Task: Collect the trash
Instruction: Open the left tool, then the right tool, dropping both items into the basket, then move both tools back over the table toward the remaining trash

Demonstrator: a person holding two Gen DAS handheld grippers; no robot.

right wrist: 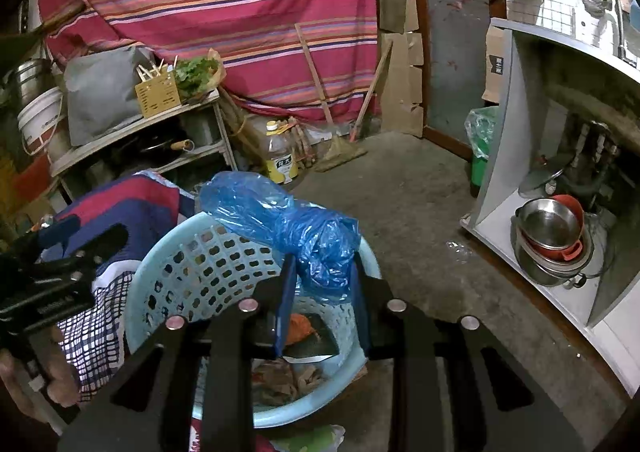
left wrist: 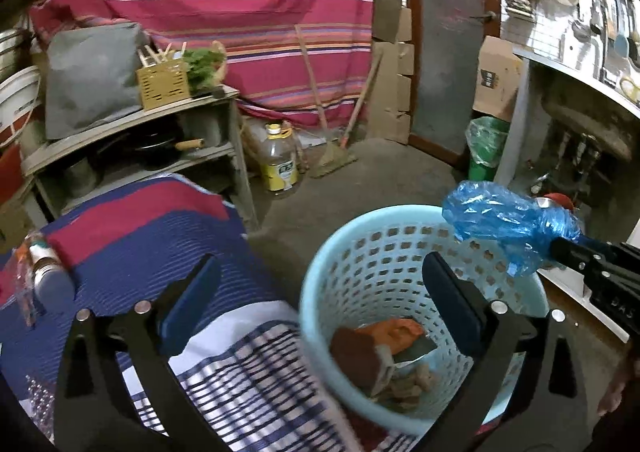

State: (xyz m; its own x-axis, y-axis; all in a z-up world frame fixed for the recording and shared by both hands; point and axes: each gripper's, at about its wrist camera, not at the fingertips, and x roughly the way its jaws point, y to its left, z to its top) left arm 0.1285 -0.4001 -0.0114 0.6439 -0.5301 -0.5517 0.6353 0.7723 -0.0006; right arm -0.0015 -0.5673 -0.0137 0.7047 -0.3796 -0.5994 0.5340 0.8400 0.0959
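I hold the blue plastic bag (right wrist: pixel 288 228) clamped in right gripper (right wrist: pixel 322 280) | it hangs directly over the basket (right wrist: pixel 168 272) rim, long axis toward far-left | left gripper (left wrist: pixel 320 292) wide apart, empty

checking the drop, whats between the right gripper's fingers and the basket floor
The blue plastic bag is pinched in the right gripper, above the light blue basket; below it only earlier trash, in the right wrist view.

Dim, fisheye-warped, slightly blurred frames
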